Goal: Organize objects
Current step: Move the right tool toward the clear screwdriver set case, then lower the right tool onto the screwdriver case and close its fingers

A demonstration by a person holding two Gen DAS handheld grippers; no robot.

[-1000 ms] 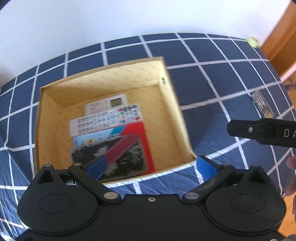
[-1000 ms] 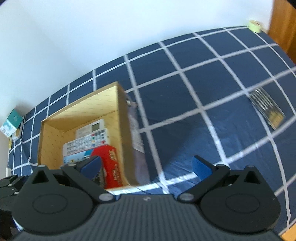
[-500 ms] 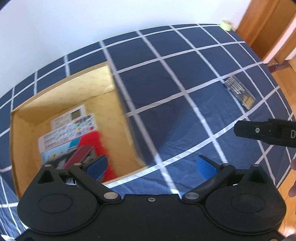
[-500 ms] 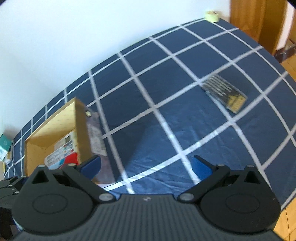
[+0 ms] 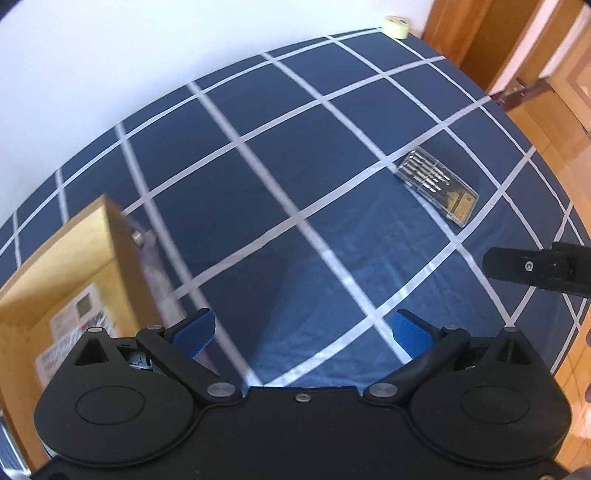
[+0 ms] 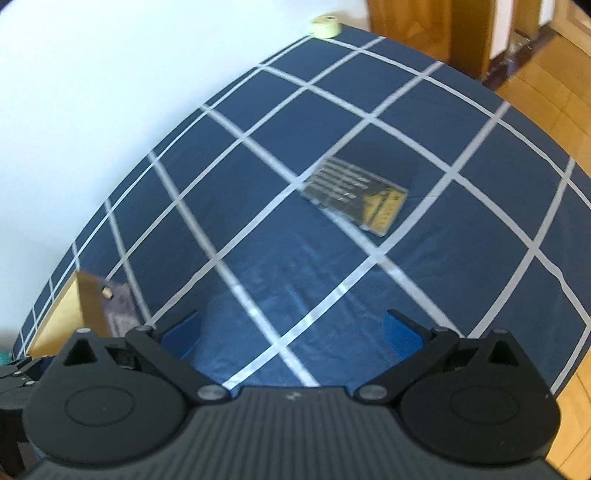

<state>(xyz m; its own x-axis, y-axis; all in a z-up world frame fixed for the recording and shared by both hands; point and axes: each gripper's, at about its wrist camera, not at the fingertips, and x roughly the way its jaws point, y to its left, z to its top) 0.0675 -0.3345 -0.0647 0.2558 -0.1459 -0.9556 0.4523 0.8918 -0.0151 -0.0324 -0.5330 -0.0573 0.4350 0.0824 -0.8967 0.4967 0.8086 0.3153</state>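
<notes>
A clear flat case of small tools (image 5: 437, 184) (image 6: 355, 194) lies on the blue checked bedcover, right of centre. At the left sits an open cardboard box (image 5: 70, 266) (image 6: 86, 295); a white remote (image 5: 79, 314) shows inside it in the left wrist view. My left gripper (image 5: 303, 330) hangs open over the cover between box and case, nothing between its blue pads. My right gripper (image 6: 291, 334) is open too, short of the case. The side of the right gripper (image 5: 535, 266) pokes into the left wrist view at the right edge.
A roll of pale tape (image 5: 396, 26) (image 6: 325, 26) rests at the far corner of the bed by the white wall. Wooden floor (image 6: 546, 88) and a door frame (image 5: 476, 40) lie beyond the bed's right edge.
Both grippers have swung right, away from the box toward the tool case. The box has slid to the left edge of both views. The jaws stayed open.
</notes>
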